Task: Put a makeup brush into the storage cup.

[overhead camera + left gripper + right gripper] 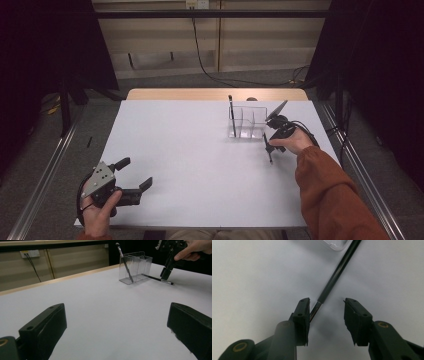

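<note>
Your right gripper (270, 141) points down at the table (200, 150), just in front of the clear organizer (248, 121). A black brush (329, 285) lies flat on the table, one end by the organizer's front corner and the other between your fingers (303, 312). They stand apart around it; one pad is at the brush's silver end, the other is clear. A second brush (125, 262) leans in the organizer. Your left gripper (135, 172) rests well away from the organizer, fingers wide open, holding nothing.
</note>
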Tool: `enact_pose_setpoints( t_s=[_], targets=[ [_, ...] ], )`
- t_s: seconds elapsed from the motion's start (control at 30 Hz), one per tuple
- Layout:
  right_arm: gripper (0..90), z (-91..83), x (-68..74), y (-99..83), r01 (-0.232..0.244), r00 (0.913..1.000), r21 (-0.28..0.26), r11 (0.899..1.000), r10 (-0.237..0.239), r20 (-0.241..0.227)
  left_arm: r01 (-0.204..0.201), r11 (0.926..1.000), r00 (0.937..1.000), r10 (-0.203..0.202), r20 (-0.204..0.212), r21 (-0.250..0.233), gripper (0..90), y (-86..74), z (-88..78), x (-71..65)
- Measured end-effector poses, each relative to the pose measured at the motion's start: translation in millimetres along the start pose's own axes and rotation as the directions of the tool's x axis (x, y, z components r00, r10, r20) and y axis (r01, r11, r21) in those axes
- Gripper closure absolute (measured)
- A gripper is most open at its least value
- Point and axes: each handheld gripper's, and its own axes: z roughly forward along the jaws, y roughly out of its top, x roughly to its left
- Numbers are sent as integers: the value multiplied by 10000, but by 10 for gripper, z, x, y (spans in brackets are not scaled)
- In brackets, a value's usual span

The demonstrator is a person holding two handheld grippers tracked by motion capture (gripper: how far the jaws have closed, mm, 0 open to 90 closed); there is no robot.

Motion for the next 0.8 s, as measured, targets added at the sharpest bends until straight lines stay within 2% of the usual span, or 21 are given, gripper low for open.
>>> enact_pose_setpoints(
  t_s=[0.3,0.53,0.8],
  targets=[
    [581,66,16,2,-38,10000,152,9999,38,4,-22,10000,10000,22,35,4,25,0,0,-5],
    [701,69,-8,-10,-279,9992,155,9995,275,279,-53,10000,10000,53,31,18,24,-1,-1,-7],
    [729,79,14,23,-482,9973,366,9982,461,571,-80,10000,10000,80,43,31,25,-1,0,-13]
  ],
)
